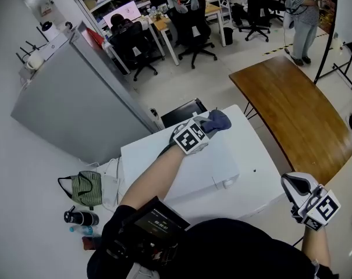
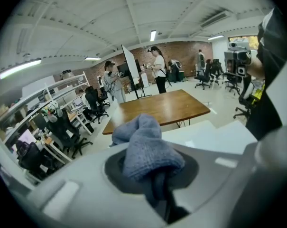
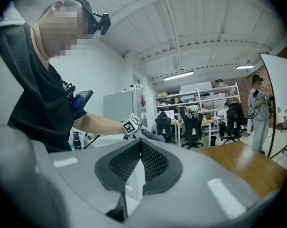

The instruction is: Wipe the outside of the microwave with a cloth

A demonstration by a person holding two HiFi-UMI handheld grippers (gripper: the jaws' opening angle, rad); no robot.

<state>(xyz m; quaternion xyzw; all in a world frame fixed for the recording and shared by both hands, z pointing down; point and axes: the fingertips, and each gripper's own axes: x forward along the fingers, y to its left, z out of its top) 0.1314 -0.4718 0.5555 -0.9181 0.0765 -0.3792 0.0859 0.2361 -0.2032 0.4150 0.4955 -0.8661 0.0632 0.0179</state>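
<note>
a person leans over a white box-shaped microwave (image 1: 208,161) on a white table (image 1: 260,179), the left gripper (image 1: 206,128) clenched on a bunched blue-grey knitted cloth (image 1: 217,120). the left gripper view shows the cloth (image 2: 145,146) pinched between the jaws, its loose bulk spilling forward past the tips.

the cloth sits at the far edge of the microwave's top, with the forearm stretched across that top from the near left. judging by this, the bare top panel lies back toward the person, so a wiping pass would likely be a pull along the arm's own line. whether the cloth is pressed flat on the panel or just above it cannot be told.

the right gripper (image 1: 293,183) hangs well apart, off the table's near right corner. its jaws are closed on nothing, as the right gripper view shows. the left is plainly the nearer hand.

nothing rests on the microwave's top in the cloth's path. a brown wooden table (image 1: 298,109) stands to the right, a tall grey cabinet (image 1: 77,109) to the left, and a green striped bag (image 1: 85,188) and a dark bottle (image 1: 80,217) lie on the floor beside it.
</note>
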